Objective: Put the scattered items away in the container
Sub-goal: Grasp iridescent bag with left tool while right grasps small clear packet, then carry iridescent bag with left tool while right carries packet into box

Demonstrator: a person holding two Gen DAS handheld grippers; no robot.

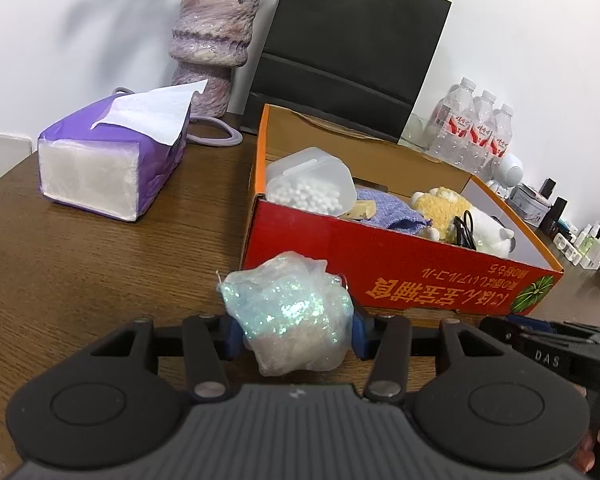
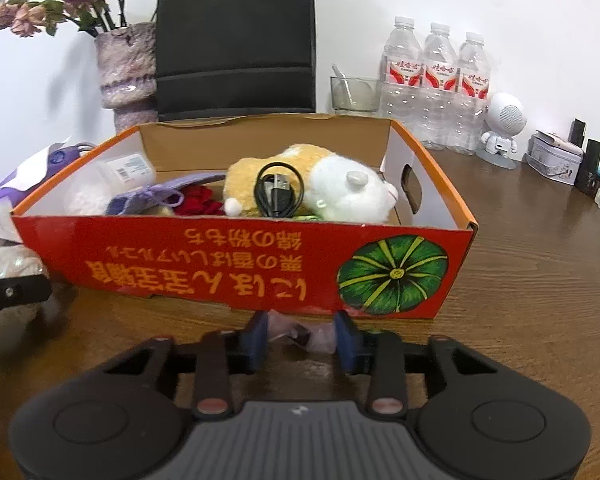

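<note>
While both items are lying just in front of the box (image 2: 236,264), the left gripper (image 1: 294,330) is pinching a soft, light glitter bag (image 1: 288,312) at its middle; the right gripper (image 2: 300,338) is closing around a small, slippery-looking pink packet (image 2: 300,334).

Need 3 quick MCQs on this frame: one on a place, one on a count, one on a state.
1. Where is the black cable?
A. on the plush toy in the box
B. on the table
C. in the glass

2. How many water bottles?
A. two
B. three
C. five

3. What is the left tool doing?
A. gripping the glittery bag
B. empty
C. holding a tissue

Key: 1 A, the coil lies on the plush; 2 B, three caps stand in a row; 3 A, both pads press the bag.
</note>
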